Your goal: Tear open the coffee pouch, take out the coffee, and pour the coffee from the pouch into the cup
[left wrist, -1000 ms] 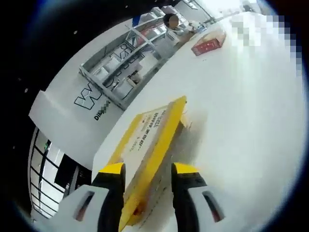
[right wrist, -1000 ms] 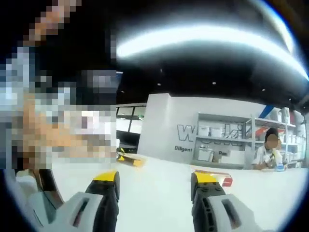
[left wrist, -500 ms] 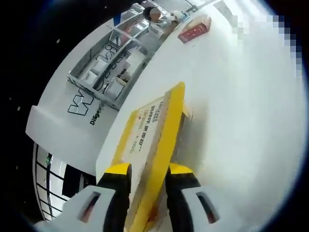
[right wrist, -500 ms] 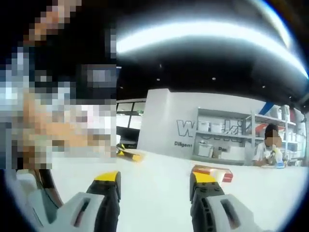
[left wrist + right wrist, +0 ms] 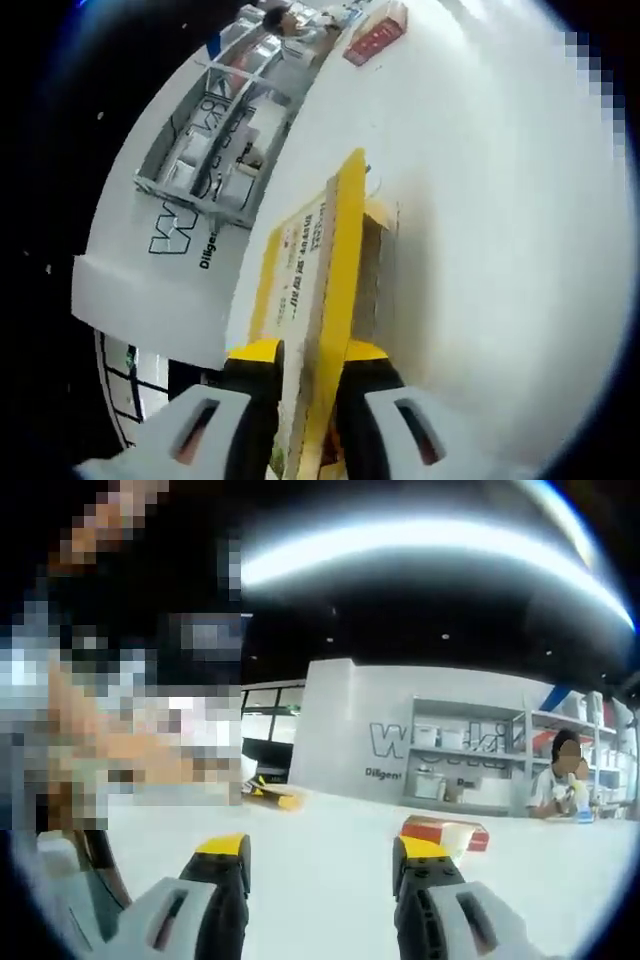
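In the left gripper view, shelving [image 5: 215, 130] with boxes stands at the far left against a white wall with dark lettering. Next comes the left gripper [image 5: 311, 352], its yellow-tipped fingers [image 5: 258, 352] pressed close on the near edge of the yellow coffee pouch [image 5: 318, 290] (a flat packet with small dark print on its face), which stands on edge and runs away from the camera over the white worktop [image 5: 480, 250]. Whether the pouch's lower edge touches the worktop I cannot tell. A red box [image 5: 372, 40] lies far off near the top.

In the right gripper view, a small yellow object [image 5: 272, 795] lies on the white surface at the left. The right gripper [image 5: 322, 848] has its fingers [image 5: 222, 848] spread apart with nothing between them. The red box [image 5: 445, 832] sits just behind the right finger, and a seated person [image 5: 558, 785] is by the shelves at far right.
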### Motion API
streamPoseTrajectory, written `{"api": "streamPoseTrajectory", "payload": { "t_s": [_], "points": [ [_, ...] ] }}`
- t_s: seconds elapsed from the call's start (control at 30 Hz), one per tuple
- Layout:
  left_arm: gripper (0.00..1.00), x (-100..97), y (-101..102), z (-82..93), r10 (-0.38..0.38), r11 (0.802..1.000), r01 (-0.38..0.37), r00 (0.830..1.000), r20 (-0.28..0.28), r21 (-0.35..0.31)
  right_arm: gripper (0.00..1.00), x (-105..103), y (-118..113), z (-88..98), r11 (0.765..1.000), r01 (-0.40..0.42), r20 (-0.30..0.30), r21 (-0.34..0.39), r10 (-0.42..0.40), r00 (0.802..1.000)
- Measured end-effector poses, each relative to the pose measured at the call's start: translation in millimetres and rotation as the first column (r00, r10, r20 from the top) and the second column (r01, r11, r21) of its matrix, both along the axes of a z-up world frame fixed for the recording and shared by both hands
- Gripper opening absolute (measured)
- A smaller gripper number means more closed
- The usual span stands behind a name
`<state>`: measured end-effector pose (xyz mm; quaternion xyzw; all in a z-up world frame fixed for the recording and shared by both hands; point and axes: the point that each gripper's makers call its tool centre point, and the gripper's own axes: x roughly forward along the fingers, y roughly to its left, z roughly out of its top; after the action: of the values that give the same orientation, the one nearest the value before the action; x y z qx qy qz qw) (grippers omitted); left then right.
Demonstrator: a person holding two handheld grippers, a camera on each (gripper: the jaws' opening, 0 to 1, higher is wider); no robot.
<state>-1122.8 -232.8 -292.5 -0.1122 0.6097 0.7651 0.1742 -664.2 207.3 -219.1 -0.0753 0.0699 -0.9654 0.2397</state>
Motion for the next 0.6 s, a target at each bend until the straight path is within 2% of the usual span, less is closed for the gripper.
{"api": "streamPoseTrajectory", "payload": {
  "t_s": [0.07, 0.13, 0.2, 0.3, 0.37, 0.4, 0.47, 0.5, 0.57, 0.6],
  "points": [
    [0.17, 1.5, 3, -1.7, 0.0, 0.999, 0.0, 1.0, -0.001, -0.051, 0.57, 0, 0, -1.1, 1.0, -0.001, 0.003, 0.001, 0.001, 1.0],
    [0.09, 1.6, 7, -1.4, 0.0, 0.997, -0.001, 1.0, -0.005, -0.071, 0.57, -1, 1, -1.7, 1.0, -0.001, 0.004, 0.002, 0.001, 1.0],
    [0.06, 0.8, 8, 1.6, -0.001, 0.995, -0.001, 1.0, -0.022, -0.098, 0.57, 0, 2, -1.6, 1.0, 0.001, 0.004, 0.004, -0.001, 1.0],
    [0.06, 1.1, 9, 3.7, 0.011, 0.996, -0.012, 1.0, -0.019, -0.087, 0.57, 0, 6, -1.5, 1.0, 0.009, 0.004, 0.002, -0.009, 1.0],
    [0.05, 1.6, 10, 5.0, 0.024, 0.998, -0.024, 1.0, -0.009, -0.051, 0.57, -1, 7, -2.1, 1.0, 0.012, 0.005, 0.001, -0.012, 1.0],
    [0.05, 2.2, 9, 6.0, 0.048, 0.999, -0.048, 0.999, -0.004, 0.0, 0.57, -1, 8, -2.6, 1.0, 0.011, 0.007, -0.001, -0.011, 1.0],
    [0.05, 3.1, 8, 10.4, 0.098, 0.991, -0.098, 0.995, 0.014, 0.093, 0.57, -2, 6, -3.7, 1.0, 0.006, 0.01, -0.006, -0.006, 1.0],
    [0.05, 3.2, 8, 13.4, 0.102, 0.988, -0.103, 0.995, 0.015, 0.119, 0.57, -3, 4, -4.8, 1.0, 0.002, 0.013, -0.006, -0.002, 1.0],
    [0.05, 3.9, 7, 21.6, 0.112, 0.98, -0.11, 0.994, -0.001, 0.163, 0.57, -5, 0, -8.2, 1.0, -0.007, 0.021, 0.0, 0.007, 1.0],
    [0.04, 2.8, 4, 24.0, 0.128, 0.969, -0.123, 0.992, -0.008, 0.212, 0.57, -6, -1, -9.4, 1.0, -0.01, 0.024, 0.001, 0.01, 1.0]
  ]
}}
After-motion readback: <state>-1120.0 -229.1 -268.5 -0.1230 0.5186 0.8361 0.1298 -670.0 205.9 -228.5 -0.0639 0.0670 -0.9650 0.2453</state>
